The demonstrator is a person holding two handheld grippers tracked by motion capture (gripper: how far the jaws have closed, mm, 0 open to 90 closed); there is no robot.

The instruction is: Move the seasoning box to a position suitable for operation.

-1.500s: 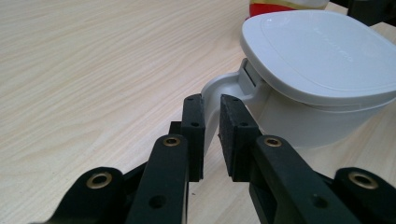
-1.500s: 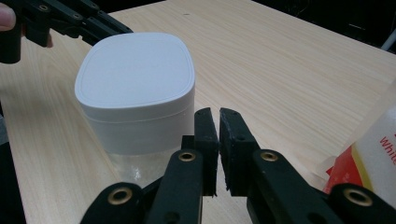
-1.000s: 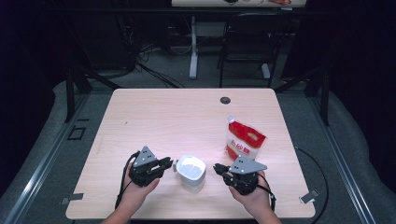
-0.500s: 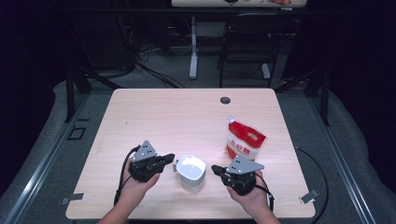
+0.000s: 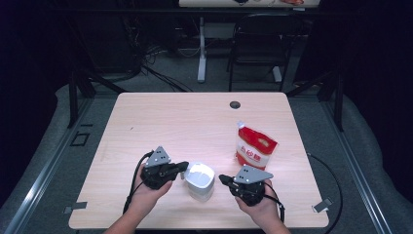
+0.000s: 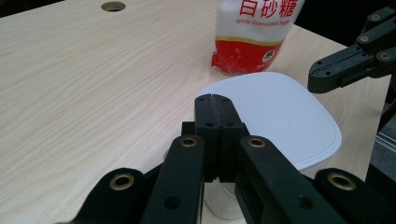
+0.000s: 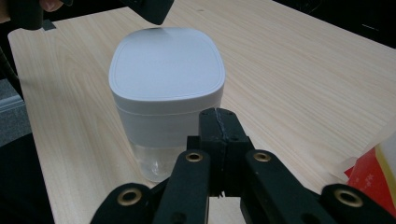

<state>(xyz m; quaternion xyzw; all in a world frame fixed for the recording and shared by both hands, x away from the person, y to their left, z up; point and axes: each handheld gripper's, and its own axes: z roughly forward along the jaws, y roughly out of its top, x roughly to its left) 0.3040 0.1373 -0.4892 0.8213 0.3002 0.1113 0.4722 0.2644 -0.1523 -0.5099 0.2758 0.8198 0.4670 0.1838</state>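
**Both grippers closed beside the lidded container**

Near the table's front edge, the left gripper and the right gripper are held with jaws pressed together, nothing between them. The white-lidded container stands upright between the two, each tip close beside it; whether either touches it cannot be told. Farther back on the right, a red-and-white sugar bag stands on the wooden table.

Lab: taped floor, loose cables, bare table.
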